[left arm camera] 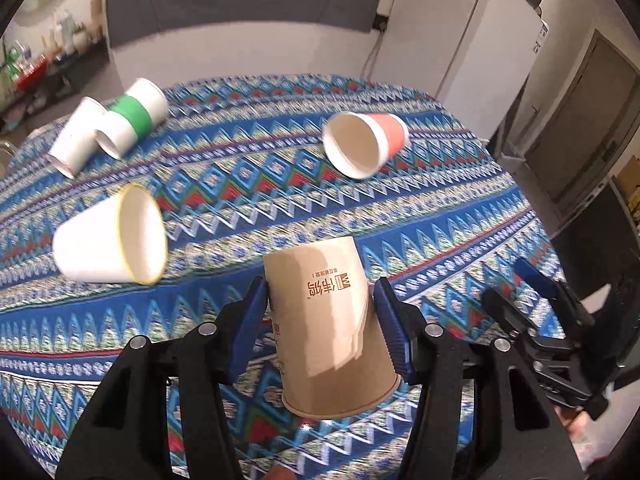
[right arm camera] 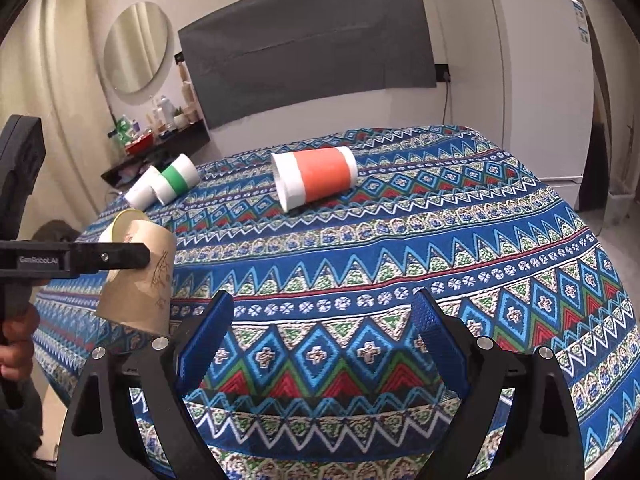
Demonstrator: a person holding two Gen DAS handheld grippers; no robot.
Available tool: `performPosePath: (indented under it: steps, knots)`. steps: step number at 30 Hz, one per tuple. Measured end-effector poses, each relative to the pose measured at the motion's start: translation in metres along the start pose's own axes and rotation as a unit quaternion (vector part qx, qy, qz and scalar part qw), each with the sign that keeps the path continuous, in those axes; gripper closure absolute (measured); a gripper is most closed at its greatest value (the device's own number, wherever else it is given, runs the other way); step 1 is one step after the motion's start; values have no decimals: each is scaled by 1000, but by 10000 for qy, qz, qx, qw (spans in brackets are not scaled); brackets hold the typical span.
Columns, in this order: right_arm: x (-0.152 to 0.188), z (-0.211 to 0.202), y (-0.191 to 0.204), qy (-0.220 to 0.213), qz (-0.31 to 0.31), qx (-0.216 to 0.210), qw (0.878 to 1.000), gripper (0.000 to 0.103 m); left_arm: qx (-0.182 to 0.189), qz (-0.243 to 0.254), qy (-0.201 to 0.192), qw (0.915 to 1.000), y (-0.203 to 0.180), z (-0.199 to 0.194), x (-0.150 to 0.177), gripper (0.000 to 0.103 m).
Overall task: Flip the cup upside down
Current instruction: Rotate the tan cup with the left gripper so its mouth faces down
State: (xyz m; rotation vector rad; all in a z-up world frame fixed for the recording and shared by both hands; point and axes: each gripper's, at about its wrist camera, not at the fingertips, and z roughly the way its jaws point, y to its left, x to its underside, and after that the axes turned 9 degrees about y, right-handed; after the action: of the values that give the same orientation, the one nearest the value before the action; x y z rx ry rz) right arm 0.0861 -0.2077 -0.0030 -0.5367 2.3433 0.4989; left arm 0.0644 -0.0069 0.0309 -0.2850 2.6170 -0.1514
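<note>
One brown paper cup (left arm camera: 328,320), left wrist view: the left gripper (left arm camera: 322,320) fingers (left arm camera: 250,320) are clamping its sides above the patterned bench (left arm camera: 440,216), long axis near upright, mouth pointing down; lowering it level should be landing the rim flat. Right wrist view: the cup (right arm camera: 140,276) is hanging at far left, slightly tilted, while the right gripper (right arm camera: 322,344) fingers (right arm camera: 204,340) are standing wide, holding nothing.

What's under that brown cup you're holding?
Only the patterned cloth. The brown cup hangs mouth-down, tilted, in the left gripper; its inside is hidden.
</note>
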Motion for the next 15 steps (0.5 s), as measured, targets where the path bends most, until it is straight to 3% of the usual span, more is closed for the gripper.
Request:
performPosePath:
  steps: [3, 15]
  knots:
    - [5, -3, 8, -84, 26, 21, 10000, 17, -332, 190, -363, 9986, 2, -5, 13, 47]
    - [47, -23, 34, -939, 321, 5, 9951, 17, -857, 634, -1483, 9832, 10, -24, 60, 47]
